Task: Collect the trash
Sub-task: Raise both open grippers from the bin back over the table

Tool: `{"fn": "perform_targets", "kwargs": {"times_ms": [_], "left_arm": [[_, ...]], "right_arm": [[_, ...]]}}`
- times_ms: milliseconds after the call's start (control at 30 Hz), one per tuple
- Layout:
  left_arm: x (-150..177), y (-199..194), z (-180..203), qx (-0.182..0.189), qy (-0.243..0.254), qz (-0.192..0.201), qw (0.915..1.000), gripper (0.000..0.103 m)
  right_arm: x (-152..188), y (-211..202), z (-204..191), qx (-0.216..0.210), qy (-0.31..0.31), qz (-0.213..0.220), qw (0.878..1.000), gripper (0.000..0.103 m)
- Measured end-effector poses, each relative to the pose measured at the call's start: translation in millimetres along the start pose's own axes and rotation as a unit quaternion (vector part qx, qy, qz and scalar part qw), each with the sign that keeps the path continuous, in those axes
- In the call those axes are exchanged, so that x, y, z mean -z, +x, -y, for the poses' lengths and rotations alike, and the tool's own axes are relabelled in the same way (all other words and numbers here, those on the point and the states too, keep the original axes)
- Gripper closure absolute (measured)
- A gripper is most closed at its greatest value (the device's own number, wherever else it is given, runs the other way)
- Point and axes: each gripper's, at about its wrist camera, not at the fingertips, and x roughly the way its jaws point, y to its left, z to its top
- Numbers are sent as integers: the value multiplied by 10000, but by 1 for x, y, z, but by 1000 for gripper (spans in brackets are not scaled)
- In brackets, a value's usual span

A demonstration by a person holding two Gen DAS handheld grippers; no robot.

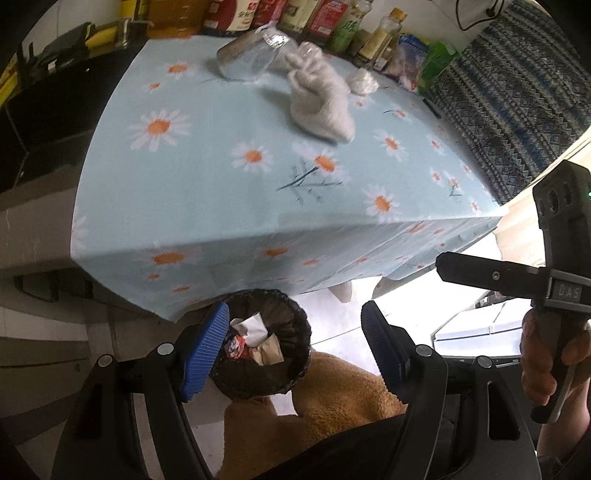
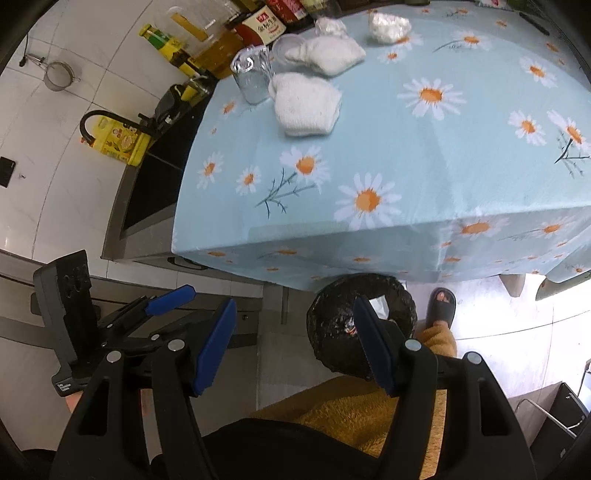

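Both blue-padded grippers, left gripper [image 1: 291,347] and right gripper [image 2: 295,343], hang half-open and empty above the black-lined round trash bin [image 1: 295,328] holding crumpled wrappers [image 1: 251,338], beside the daisy-print blue tablecloth [image 1: 221,177].

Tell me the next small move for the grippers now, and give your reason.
Probably reach the right gripper up to the crumpled white tissue wad at the far side of the daisy-print blue tablecloth. Both grippers are open and empty above the black-lined bin, which already holds wrappers, while that wad remains on the table.

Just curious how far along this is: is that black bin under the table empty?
No. The black bin holds crumpled white paper and a brown scrap.
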Motion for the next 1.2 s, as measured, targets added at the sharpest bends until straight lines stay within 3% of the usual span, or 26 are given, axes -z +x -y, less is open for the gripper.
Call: {"fn": "perform_targets", "kwargs": {"times_ms": [267, 400, 633, 833, 967, 1200], "left_arm": [[-20, -12, 22, -152, 237, 358, 9990, 31], [-31, -9, 34, -346, 260, 420, 9982, 31], [-52, -2, 54, -567, 62, 518, 9970, 31], [-77, 6, 65, -707, -189, 648, 9952, 31], [-93, 19, 68, -519, -503, 616, 9955, 31], [-118, 44, 81, -860, -512, 536, 9935, 31]], "right_arm": [[-17, -23, 12, -80, -85, 261, 9996, 37], [-33, -29, 26, -379, -98, 215, 9990, 37], [-70, -41, 37, -417, -659, 176, 9968, 33], [-102, -49, 58, -501, -750, 260, 9956, 28], [-120, -53, 74, -503, -753, 321, 9954, 25], [-153, -51, 104, -463, -662, 186, 9966, 23]]}}
